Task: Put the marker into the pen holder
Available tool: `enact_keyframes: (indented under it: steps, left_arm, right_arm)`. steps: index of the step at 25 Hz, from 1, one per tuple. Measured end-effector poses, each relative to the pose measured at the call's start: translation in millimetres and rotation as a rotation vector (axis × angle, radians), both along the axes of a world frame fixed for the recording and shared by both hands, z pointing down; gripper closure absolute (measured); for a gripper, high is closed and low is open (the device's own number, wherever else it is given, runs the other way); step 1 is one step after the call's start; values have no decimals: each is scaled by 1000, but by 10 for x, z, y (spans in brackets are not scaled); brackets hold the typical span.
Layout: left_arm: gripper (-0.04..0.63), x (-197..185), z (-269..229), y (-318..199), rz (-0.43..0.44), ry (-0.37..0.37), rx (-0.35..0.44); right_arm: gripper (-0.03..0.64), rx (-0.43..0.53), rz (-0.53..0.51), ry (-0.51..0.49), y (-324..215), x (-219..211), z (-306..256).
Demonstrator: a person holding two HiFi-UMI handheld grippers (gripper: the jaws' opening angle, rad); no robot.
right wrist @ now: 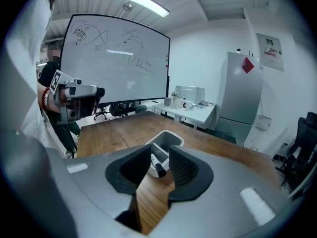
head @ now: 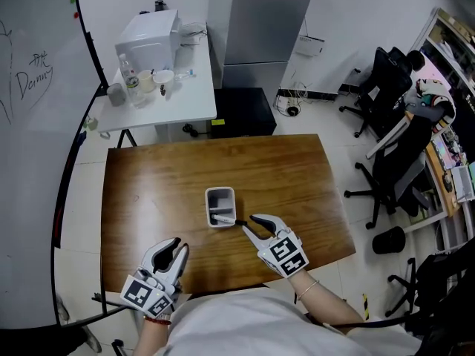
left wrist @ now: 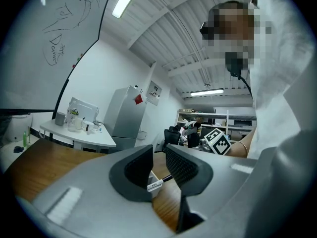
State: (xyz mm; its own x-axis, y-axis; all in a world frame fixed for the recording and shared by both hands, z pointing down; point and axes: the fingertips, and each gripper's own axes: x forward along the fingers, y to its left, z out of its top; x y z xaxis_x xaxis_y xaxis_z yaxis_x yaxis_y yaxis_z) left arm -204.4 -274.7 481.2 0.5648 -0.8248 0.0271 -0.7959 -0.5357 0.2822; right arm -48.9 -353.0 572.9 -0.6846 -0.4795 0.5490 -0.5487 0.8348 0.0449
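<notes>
Right gripper point(head: 248, 223) is tilted down and aimed in toward the middle of the table point(head: 297, 176), sitting at roughly 4 o'clock from the pen holder point(head: 220, 196). Its jaws are spread fairly wide and aren't pinching anything. The marker point(head: 225, 219) lies slanted inside the pen holder, black cap poking over the near rim, just past the jaw tips and lined up with the gap. Left gripper point(head: 178, 247) is held level over the table's near edge, about 7 o'clock from the pen holder, with its jaws a narrow slit apart and nothing in them.
</notes>
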Motion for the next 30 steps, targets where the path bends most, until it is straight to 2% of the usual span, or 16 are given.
enact_keyframes:
  steps: [8, 13, 17, 21, 25, 30]
  left_arm:
    - [538, -98, -56, 199, 50, 9, 19]
    - [538, -257, 15, 380, 58, 24, 15]
    - [538, -290, 45, 476, 84, 2, 7]
    - [538, -186, -36, 533, 98, -27, 32]
    - [538, -87, -158, 655, 86, 19, 51]
    - [538, 123, -239, 834, 70, 10, 54]
  right_arm:
    - [512, 10, 86, -15, 246, -19, -28]
    - [515, 58, 138, -98, 502, -64, -213]
    - [520, 106, 124, -174, 711, -166, -404]
    - [520, 161, 115, -253, 811, -180, -667]
    - [518, 197, 142, -308, 920, -73, -854]
    - [518, 201, 141, -329, 1153, 213, -939]
